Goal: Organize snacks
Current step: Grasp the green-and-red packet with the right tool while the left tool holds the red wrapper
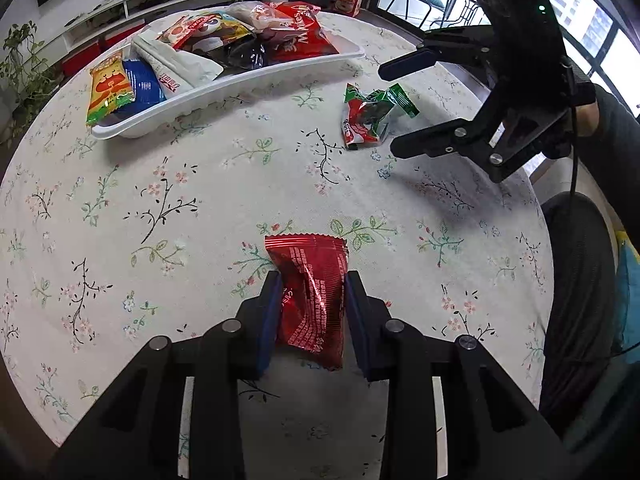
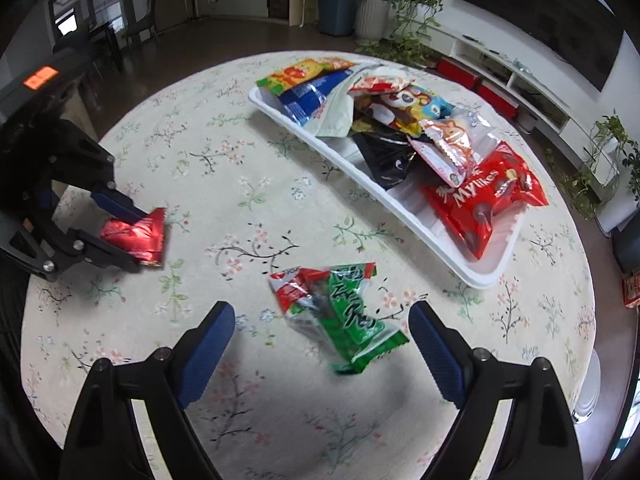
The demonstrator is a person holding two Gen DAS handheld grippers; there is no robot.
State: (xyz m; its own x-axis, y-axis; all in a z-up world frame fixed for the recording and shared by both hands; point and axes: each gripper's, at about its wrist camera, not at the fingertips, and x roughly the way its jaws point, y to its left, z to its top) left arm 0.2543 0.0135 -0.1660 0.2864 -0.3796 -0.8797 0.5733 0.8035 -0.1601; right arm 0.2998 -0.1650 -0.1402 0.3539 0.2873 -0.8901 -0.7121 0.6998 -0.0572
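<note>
Red snack packet (image 1: 310, 296) in left gripper (image 1: 312, 292), above floral tablecloth (image 1: 160, 200).

A snack tray (image 1: 276, 74) sits on the round table (image 1: 200, 200) at the frame's upper left, packets piled in it. A loose snack packet (image 1: 370, 118) lies right of the tray, on the tablecloth. Another packet (image 1: 312, 300) sits at lower centre between the left gripper (image 1: 312, 312) fingers.

home living room, probably | TV unit (image 2: 516, 76) | houseplants (image 2: 408, 28)
</note>
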